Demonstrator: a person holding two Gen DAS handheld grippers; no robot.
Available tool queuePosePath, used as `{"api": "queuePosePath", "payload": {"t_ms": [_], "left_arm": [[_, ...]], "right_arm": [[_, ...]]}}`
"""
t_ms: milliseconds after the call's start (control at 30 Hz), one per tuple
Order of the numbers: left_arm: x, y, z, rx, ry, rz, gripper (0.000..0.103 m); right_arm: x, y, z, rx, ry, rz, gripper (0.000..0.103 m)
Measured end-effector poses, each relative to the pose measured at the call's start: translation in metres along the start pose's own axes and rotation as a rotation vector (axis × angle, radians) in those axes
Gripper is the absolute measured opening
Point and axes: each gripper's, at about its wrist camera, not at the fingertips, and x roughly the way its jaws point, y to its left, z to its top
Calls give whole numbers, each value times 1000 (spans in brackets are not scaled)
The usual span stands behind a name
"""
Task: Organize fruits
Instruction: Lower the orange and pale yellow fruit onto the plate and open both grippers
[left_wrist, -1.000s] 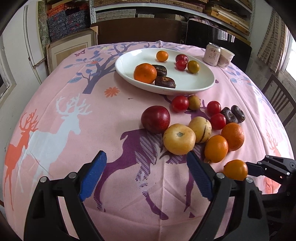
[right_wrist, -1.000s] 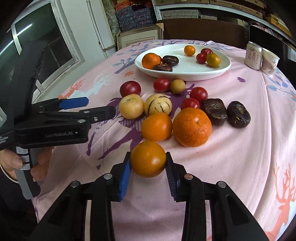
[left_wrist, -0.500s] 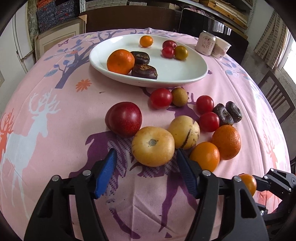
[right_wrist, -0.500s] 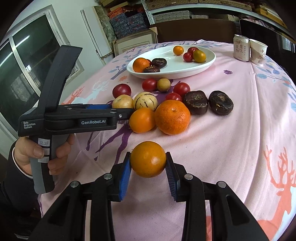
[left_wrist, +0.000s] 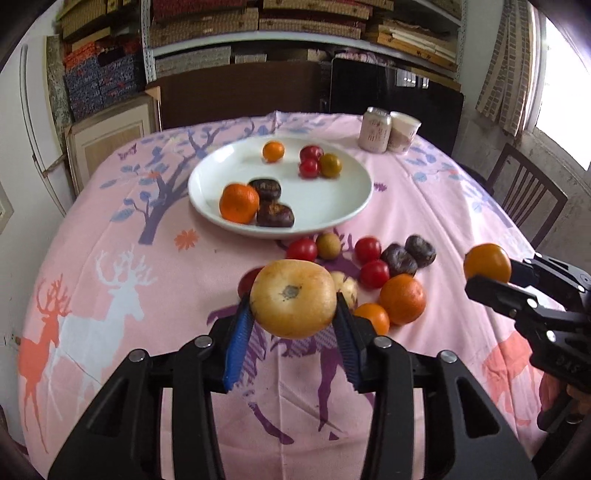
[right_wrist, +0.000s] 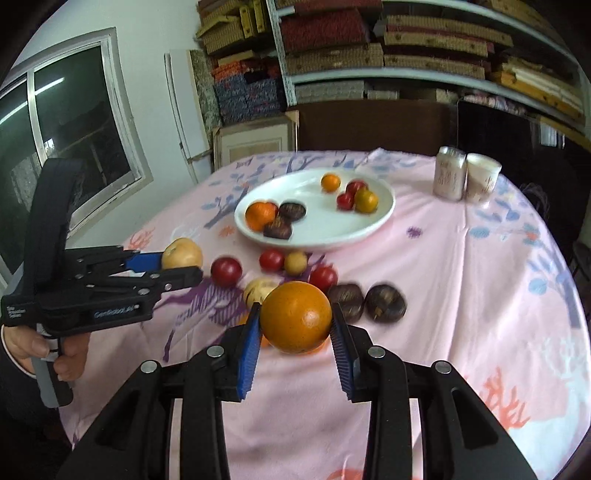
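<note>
Left wrist view, left to right: a pale yellow fruit is clamped between the blue pads of the left gripper, low centre, lifted off the pink tablecloth; its jaws are closing on it. A white plate with an orange, dark fruits and tomatoes is seen at upper centre. Loose tomatoes and oranges are left on the cloth below it. At right edge, an orange fruit is gripped by the right gripper. Right wrist view: the same orange fruit is pinched, bottom centre.
</note>
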Motion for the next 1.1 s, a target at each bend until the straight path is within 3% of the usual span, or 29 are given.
{"api": "queuePosePath", "payload": {"t_ms": [100, 167, 233, 333, 533, 567, 600, 667, 900, 1100], "left_arm": [[-9, 0, 30, 29, -77, 2, 42], [4, 5, 52, 11, -78, -14, 42], [26, 12, 70, -31, -61, -21, 42], [68, 21, 86, -74, 0, 31, 42], [120, 37, 86, -140, 94, 57, 43], [120, 40, 86, -155, 87, 47, 47], [118, 41, 87, -167, 80, 46, 58], [109, 41, 89, -155, 45, 72, 71], [64, 38, 82, -115, -35, 62, 78], [41, 34, 47, -87, -33, 61, 82]], "right_arm": [[1, 1, 29, -11, -93, 14, 36], [16, 2, 46, -18, -109, 13, 36], [41, -2, 59, 4, -80, 31, 36], [81, -8, 72, 30, -5, 27, 36], [140, -13, 72, 16, 124, -32, 37], [147, -14, 71, 11, 147, -37, 37], [150, -14, 70, 8, 152, -44, 43], [146, -14, 67, 13, 131, -48, 48], [98, -29, 58, 67, 67, 22, 52], [61, -32, 25, 44, 102, 35, 54]]}}
